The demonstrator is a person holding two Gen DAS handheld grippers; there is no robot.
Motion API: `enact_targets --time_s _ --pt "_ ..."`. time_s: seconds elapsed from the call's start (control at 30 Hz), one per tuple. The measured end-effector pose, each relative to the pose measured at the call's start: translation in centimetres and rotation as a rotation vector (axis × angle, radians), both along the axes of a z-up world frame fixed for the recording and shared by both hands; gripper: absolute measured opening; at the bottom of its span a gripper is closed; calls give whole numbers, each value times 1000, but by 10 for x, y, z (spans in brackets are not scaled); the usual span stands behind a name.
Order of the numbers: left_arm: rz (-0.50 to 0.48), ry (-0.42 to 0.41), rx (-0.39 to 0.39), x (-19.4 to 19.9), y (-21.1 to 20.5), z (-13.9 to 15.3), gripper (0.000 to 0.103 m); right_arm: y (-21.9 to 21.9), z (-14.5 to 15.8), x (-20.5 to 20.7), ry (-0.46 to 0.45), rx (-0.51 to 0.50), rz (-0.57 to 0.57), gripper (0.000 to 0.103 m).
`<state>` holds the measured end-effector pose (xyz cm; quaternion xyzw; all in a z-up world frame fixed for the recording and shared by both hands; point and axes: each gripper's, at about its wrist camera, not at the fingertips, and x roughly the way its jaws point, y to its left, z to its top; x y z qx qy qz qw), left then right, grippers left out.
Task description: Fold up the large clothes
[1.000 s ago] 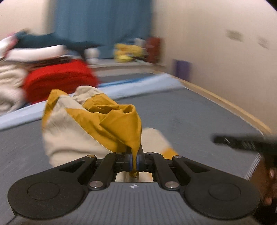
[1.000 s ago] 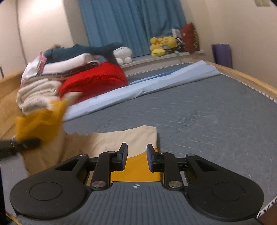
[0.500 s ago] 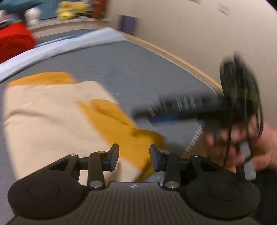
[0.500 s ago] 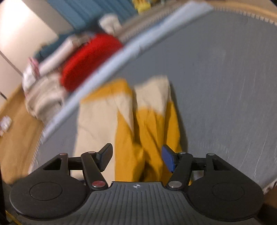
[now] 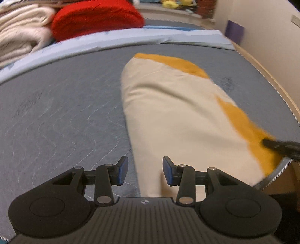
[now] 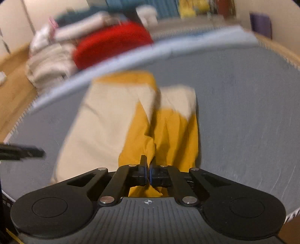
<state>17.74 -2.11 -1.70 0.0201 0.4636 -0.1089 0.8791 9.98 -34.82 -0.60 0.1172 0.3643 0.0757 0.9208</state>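
A cream and mustard-yellow garment [image 5: 168, 112] lies spread along the grey mattress [image 5: 56, 112]. My left gripper [image 5: 145, 169] hovers open over its near cream edge, and the pads touch nothing. In the right wrist view the same garment [image 6: 105, 127] shows its yellow part bunched at the near end. There my right gripper [image 6: 148, 169] is shut on a fold of the yellow cloth. The right gripper's dark tip [image 5: 281, 146] also shows at the yellow corner in the left wrist view. At the left edge of the right wrist view the left gripper [image 6: 20, 152] is a blur.
A red folded blanket [image 5: 93, 16] and cream folded blankets [image 5: 18, 37] are stacked beyond a light blue sheet [image 5: 112, 41] at the far end. A wooden bed frame [image 5: 271, 78] and a wall run along the right. A wooden floor [image 6: 13, 90] lies to the left.
My left gripper let go of the yellow cloth, opened and swung down to the garment's near cream edge. The garment dropped flat. My right gripper opened wide, then shut on the yellow fold.
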Motion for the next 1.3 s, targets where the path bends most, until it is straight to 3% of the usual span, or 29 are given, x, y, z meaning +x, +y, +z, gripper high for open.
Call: enact_targets --time_s 0.1,0.13,0.17,0.33,0.5,0.6,0.7,0.77,0.9,0.97,1.03,1.13,1.2,1.3 --pt "13 16 -49 4 -2 1 45 -15 38 -31 -211 54 -6 1" --pt "7 21 -66 6 -5 1 45 -20 43 -36 -235 46 -5 1" --pt "1 26 -77 5 -3 0 45 -24 42 -38 -218 25 -17 1" --pt "-52 73 -117 0 -15 -5 45 -47 -4 -16 48 -70 -118 1" --pt "-101 113 -109 -3 -30 -21 45 -47 -18 -11 82 -78 -95 1" --pt "-161 230 53 -3 -44 -59 48 -47 -28 -4 142 -95 -79 1" --pt "-215 219 152 -7 -56 -68 48 -36 -47 9 244 -156 -30 1" --pt "-203 233 123 -6 -53 -63 48 -29 -50 10 248 -209 -5 1" --pt "-216 204 17 -12 -42 -42 47 -37 -46 11 240 -190 -25 1" --pt "-233 271 101 -13 -45 -61 50 -33 -48 9 244 -206 -17 1" --pt "-285 255 155 -15 -53 -65 50 -26 -52 8 257 -253 7 0" --pt "-260 272 114 -12 -46 -60 49 -17 -47 6 249 -295 5 0" --pt "-264 246 102 -11 -49 -50 49 -15 -44 5 238 -316 -8 0" --pt "-250 126 44 -6 -46 -29 49 -14 -42 3 234 -336 -11 0"
